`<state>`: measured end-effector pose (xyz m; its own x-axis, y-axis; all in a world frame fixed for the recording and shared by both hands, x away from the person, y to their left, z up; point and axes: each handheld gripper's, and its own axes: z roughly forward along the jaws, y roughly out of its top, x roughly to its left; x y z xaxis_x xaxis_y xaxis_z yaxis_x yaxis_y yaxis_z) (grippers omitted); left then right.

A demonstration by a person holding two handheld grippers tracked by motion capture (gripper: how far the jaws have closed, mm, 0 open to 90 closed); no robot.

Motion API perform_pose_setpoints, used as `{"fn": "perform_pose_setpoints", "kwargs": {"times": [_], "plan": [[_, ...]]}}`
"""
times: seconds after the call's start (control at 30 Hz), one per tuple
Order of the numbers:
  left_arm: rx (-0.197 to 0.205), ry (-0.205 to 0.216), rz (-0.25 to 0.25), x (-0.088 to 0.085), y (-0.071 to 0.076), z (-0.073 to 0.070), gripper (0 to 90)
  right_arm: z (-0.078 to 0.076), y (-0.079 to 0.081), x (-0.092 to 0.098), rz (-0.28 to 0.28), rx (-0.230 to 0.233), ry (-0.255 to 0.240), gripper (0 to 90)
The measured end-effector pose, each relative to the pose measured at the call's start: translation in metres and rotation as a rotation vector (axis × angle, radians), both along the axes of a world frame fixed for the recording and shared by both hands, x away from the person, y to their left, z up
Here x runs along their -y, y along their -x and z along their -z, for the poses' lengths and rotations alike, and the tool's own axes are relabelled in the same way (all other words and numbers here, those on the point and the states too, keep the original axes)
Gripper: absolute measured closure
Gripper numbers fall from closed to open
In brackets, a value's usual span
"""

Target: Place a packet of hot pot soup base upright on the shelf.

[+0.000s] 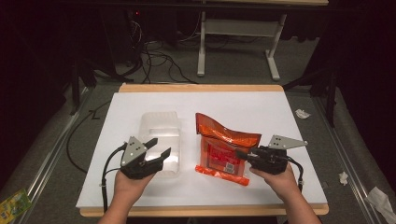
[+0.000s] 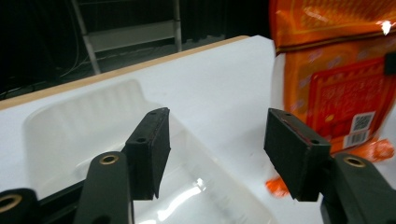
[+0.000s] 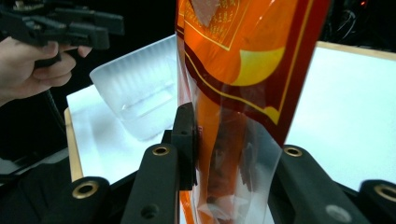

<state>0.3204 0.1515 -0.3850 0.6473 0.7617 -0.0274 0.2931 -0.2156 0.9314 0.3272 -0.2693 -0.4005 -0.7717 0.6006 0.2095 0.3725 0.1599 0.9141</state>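
In the high view, the right gripper (image 1: pixel 240 153) is clamping the orange bag (image 1: pixel 224 144) on the white surface (image 1: pixel 261 112) beside the clear tray (image 1: pixel 160 140); it should be keeping that pinch firm.

In the left gripper view, the left gripper (image 2: pixel 215 149) is standing wide and empty above the tray; its rim is hard to trace.

In the right gripper view, the bag is hiding one pad.
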Motion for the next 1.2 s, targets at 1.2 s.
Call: {"fn": "perform_pose_setpoints", "kwargs": {"times": [1.2], "plan": [[-0.051,0.003,-0.202,-0.120,0.023,0.050,28.2,-0.036,0.017,-0.025,0.178,0.157,-0.085,72.5]]}}
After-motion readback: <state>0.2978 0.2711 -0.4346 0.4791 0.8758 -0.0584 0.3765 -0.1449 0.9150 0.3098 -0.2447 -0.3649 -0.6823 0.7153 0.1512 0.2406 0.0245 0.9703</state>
